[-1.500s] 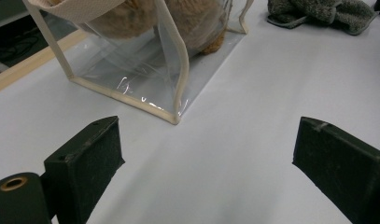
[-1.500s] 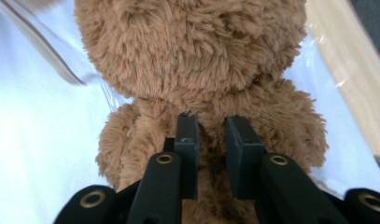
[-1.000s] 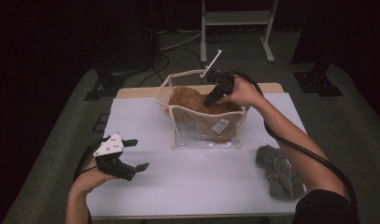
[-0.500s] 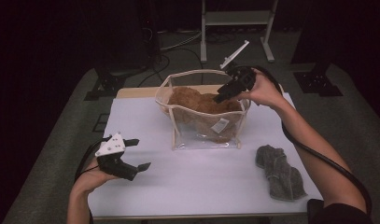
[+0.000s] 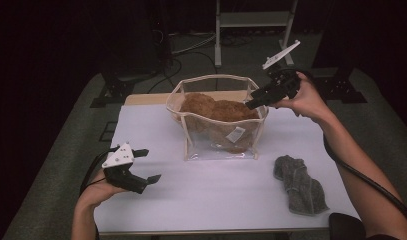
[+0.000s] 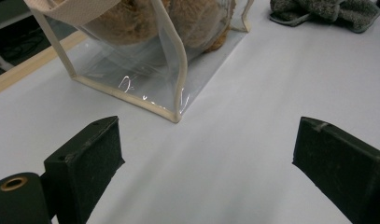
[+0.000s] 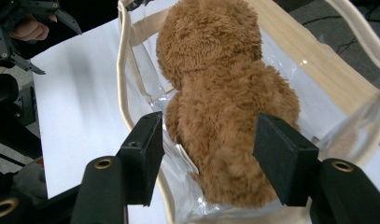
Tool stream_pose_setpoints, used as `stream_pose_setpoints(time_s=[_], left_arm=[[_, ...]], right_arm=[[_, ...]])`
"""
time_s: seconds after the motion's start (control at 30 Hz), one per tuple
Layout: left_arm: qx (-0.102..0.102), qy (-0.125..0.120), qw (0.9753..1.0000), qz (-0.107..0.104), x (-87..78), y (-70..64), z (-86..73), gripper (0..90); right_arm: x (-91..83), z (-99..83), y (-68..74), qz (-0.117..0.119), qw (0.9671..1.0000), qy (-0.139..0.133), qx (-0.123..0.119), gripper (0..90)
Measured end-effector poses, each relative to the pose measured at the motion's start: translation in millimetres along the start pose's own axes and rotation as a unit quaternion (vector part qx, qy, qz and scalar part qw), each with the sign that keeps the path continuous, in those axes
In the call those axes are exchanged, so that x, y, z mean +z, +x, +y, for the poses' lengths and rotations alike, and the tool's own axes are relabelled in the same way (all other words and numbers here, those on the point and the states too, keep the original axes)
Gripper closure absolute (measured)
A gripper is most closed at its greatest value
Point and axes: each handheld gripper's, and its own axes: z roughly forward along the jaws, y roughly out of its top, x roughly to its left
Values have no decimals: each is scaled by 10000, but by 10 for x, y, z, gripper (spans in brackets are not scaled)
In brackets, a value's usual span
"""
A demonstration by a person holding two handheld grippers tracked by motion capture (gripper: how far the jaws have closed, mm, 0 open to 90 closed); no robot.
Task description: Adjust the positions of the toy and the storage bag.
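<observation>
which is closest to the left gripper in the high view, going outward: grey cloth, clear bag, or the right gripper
1. The clear bag, up and to the right of the left gripper, mid table.
2. The grey cloth, across the table near its right edge.
3. The right gripper, farthest, raised at the bag's far right corner.

Left gripper point(image 5: 143, 165) rests low near the table's near-left edge, jaws wide apart — right gripper point(image 5: 256, 101) held raised, far side, jaws parted.
</observation>
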Motion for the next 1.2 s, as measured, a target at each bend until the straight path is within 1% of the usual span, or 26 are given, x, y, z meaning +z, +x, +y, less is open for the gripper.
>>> stream_pose_setpoints(time_s=[0.07,0.4,0.53,0.6,0.87,1.1,1.2], left_arm=[[4,-1,10000,-17,3,-3,4,73],[-17,32,10000,-27,34,5,-15,73],[0,56,10000,-34,37,5,-18,72],[-24,36,10000,-30,35,6,-19,72],[-32,56,10000,-45,28,27,-44,73],[-44,45,10000,-40,24,37,-47,72],[-59,32,10000,-44,24,36,-47,73]], right_arm=[[-54,-35,11,-22,10000,-25,-14,403],[-274,-235,0,-81,9997,-171,147,382],[-337,-320,-9,-130,9996,-193,189,372],[-360,-361,-9,-159,9995,-202,202,367],[-419,-520,-20,-150,9991,-256,311,361],[-397,-632,-50,-126,9987,-260,422,353],[-397,-654,-54,-141,9987,-256,421,353]])
